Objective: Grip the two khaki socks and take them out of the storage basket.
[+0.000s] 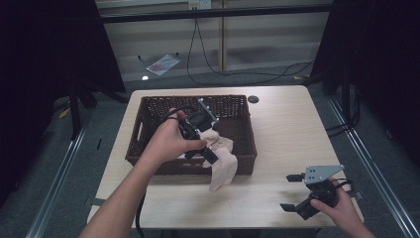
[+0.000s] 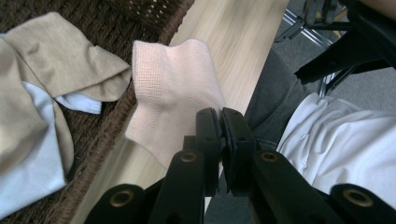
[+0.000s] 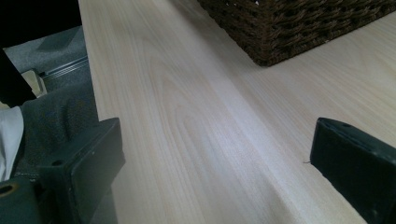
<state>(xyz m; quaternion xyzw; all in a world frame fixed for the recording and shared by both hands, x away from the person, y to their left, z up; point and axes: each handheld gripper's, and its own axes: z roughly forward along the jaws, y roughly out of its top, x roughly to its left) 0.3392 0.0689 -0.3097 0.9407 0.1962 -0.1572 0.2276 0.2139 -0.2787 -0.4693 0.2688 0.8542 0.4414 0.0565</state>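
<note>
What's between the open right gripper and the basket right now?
Bare tabletop only, as the right gripper view shows: nothing lies between the right gripper and the basket.

The person is wearing a white shirt and grey trousers, arms bare, and is carrying two black grippers: left gripper (image 1: pixel 210 154), right gripper (image 1: pixel 292 192), each bearing a grey three-cornered plate and trailing a black cable; brass-ringed screws are showing on the left one.

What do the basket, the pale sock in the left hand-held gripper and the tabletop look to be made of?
Basket: dark brown woven wicker or rattan, judging by its plaited strands; matte.
Pale pink sock: soft knit fabric, with a fine ribbed weave at the cuff; it hangs limp from the shut left hand-held gripper.
Table: light wood or wood-look laminate, smooth, with visible grain and slight sheen.
</note>
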